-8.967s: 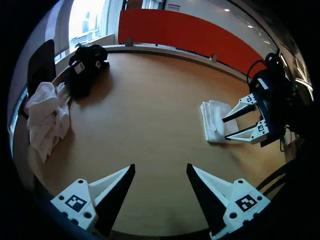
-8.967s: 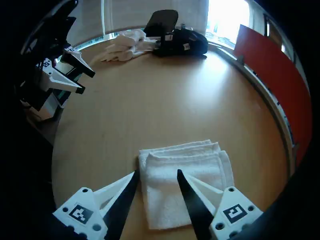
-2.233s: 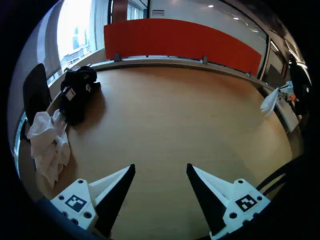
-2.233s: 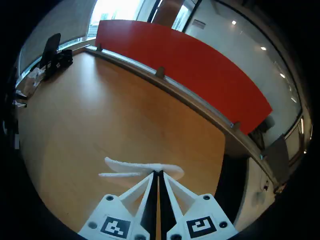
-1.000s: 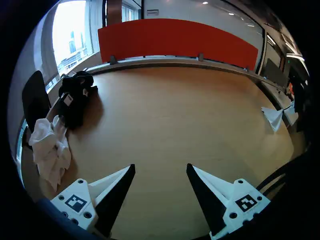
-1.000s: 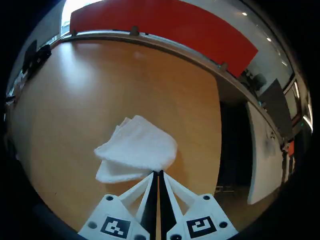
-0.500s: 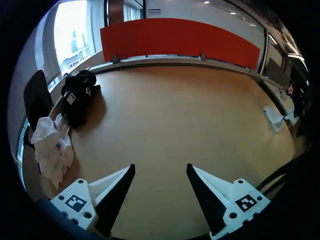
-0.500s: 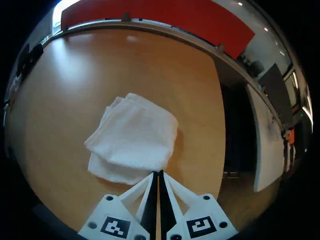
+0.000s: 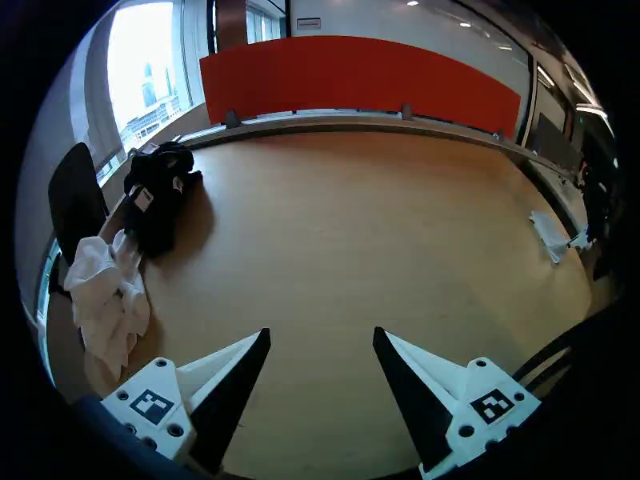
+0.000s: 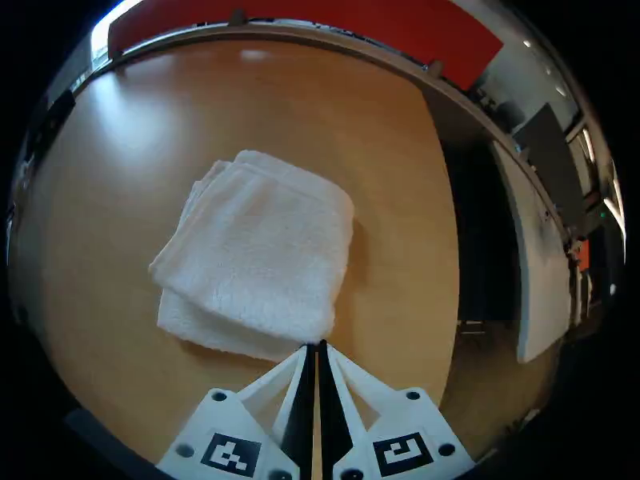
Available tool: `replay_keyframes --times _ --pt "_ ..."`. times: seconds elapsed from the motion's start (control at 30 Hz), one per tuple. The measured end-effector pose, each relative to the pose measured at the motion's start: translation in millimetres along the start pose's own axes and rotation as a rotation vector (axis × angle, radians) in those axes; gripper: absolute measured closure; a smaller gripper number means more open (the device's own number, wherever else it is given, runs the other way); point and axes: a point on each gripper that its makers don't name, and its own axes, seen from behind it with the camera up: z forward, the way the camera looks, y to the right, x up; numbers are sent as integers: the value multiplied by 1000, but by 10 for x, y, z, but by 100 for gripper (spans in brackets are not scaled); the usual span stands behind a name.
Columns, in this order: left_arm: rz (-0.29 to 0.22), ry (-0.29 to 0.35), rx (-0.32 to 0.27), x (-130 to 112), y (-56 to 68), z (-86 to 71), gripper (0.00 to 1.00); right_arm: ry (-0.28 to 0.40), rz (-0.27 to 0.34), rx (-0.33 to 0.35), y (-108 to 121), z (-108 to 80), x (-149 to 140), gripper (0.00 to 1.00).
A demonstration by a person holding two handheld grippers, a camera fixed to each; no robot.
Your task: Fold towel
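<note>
Right gripper view: towel (image 10: 256, 248) corner hidden

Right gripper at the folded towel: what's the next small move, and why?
Probably open the right gripper and back away: the folded towel lies flat on the table, its near edge pinched between shut fingers, so nothing seems left to fold.

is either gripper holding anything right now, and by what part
The right gripper pinches the folded towel by its near corner; the left gripper is open and holds nothing.
</note>
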Motion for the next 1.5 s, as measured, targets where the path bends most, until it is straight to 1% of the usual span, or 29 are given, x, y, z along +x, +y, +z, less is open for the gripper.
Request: replay_keyframes --times 0.3,0.67,1.0,1.13,1.2,1.33,1.4,1.47,1.5 --pt "4 0 1 14 16 4 5 -30 18 0 -13 88 -150 98" --pt "8 0 3 28 28 7 5 -63 41 -9 5 157 -261 98" --pt "8 -1 3 33 41 20 5 -66 48 -17 7 173 -287 93" --pt "8 1 0 43 45 26 5 -58 47 -12 -5 142 -300 83" --pt "8 1 -1 43 44 30 5 -53 45 -10 -11 123 -309 73" --pt "10 0 -4 40 47 33 5 -44 44 -14 -6 83 -321 50" --pt "11 0 -5 41 48 35 5 -37 46 -13 -11 61 -319 34" --pt "11 1 -6 43 45 37 5 -25 49 -11 -27 32 -307 24" --pt "11 1 -6 44 43 39 5 -18 51 -9 -39 17 -297 17"
